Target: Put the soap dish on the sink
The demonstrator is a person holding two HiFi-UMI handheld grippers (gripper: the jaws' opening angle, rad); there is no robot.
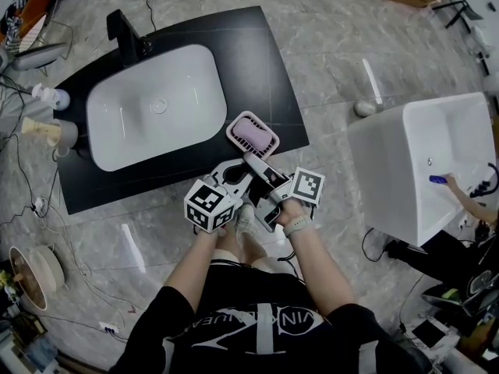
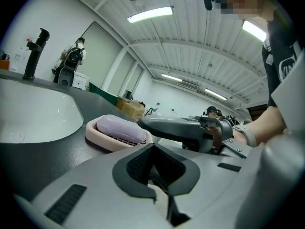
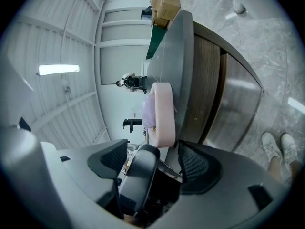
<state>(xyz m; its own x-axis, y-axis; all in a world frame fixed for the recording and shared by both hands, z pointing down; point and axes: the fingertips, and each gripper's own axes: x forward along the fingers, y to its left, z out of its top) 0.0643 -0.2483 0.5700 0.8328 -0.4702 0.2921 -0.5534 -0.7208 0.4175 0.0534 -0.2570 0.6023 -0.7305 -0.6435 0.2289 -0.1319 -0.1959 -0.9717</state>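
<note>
A pink soap dish (image 1: 252, 134) with a purple soap bar (image 2: 121, 129) stands flat on the black counter (image 1: 257, 45), by its front right corner, beside the white sink basin (image 1: 152, 107). Nothing grips it. My right gripper (image 1: 259, 163) is open just short of the dish (image 3: 162, 113), its pads standing wide apart. My left gripper (image 1: 232, 172) is close beside it at the counter's front edge, shut and empty, its pads (image 2: 155, 168) meeting. In the left gripper view the dish (image 2: 116, 135) lies just ahead, with the right gripper's jaw reaching in from the right.
A black faucet (image 1: 125, 31) rises behind the basin. Bottles (image 1: 47, 96) stand at the counter's left end. A white tub (image 1: 413, 162) sits to the right, with another person's hand (image 1: 460, 193) at it. Cables and a round bowl (image 1: 31, 275) lie on the marble floor.
</note>
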